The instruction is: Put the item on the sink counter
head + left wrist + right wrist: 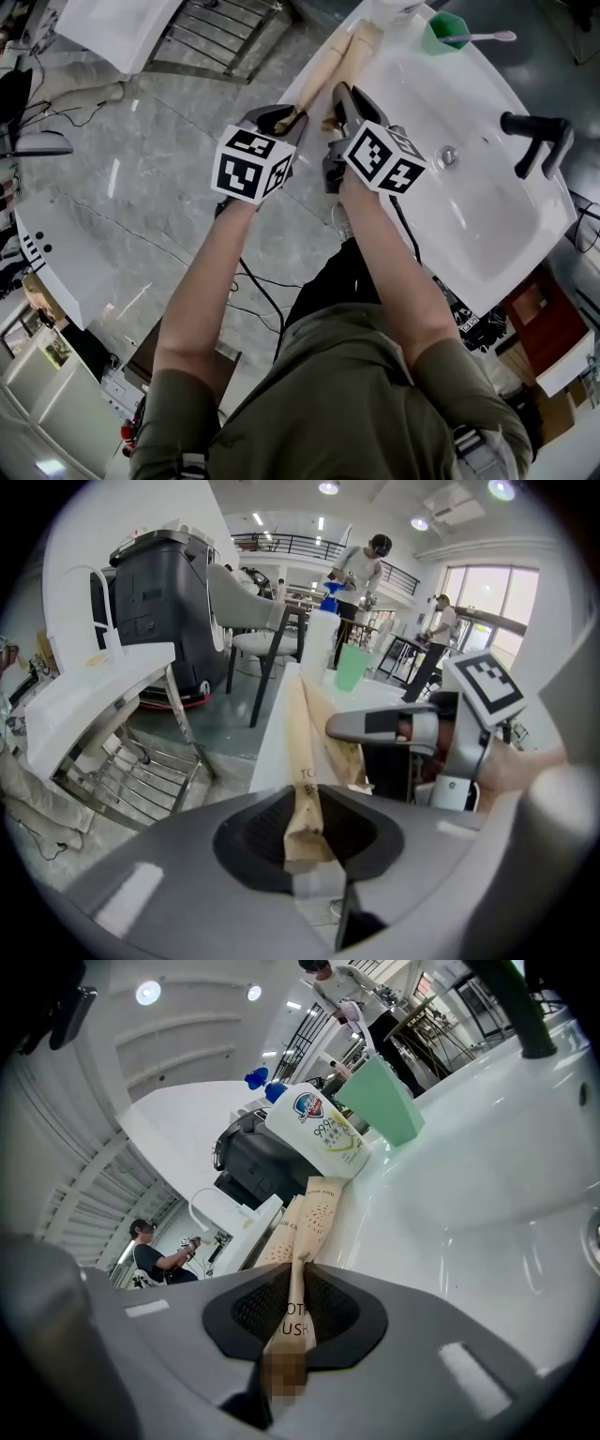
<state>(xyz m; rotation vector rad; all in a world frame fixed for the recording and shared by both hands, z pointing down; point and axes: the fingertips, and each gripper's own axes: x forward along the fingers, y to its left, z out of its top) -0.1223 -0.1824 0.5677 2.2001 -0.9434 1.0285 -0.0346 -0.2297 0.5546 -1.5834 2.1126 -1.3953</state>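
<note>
Two long kraft-paper toothbrush packets point away from me over the left rim of the white sink (487, 220). My left gripper (287, 118) is shut on the near end of the left packet (321, 71). In the left gripper view that packet (302, 761) stands pinched between the jaws of the left gripper (306, 808). My right gripper (339, 105) is shut on the right packet (362, 52). The right gripper view shows its packet (298, 1309) edge-on in the right gripper (295, 1321). I cannot tell whether the far ends rest on the rim.
A green cup (448, 36) holding a toothbrush stands at the sink's far corner, beside a white soap bottle (319, 1133). A black faucet (539, 141) rises on the right side and the drain (448, 156) sits mid-basin. Grey floor and a metal rack (220, 37) lie left.
</note>
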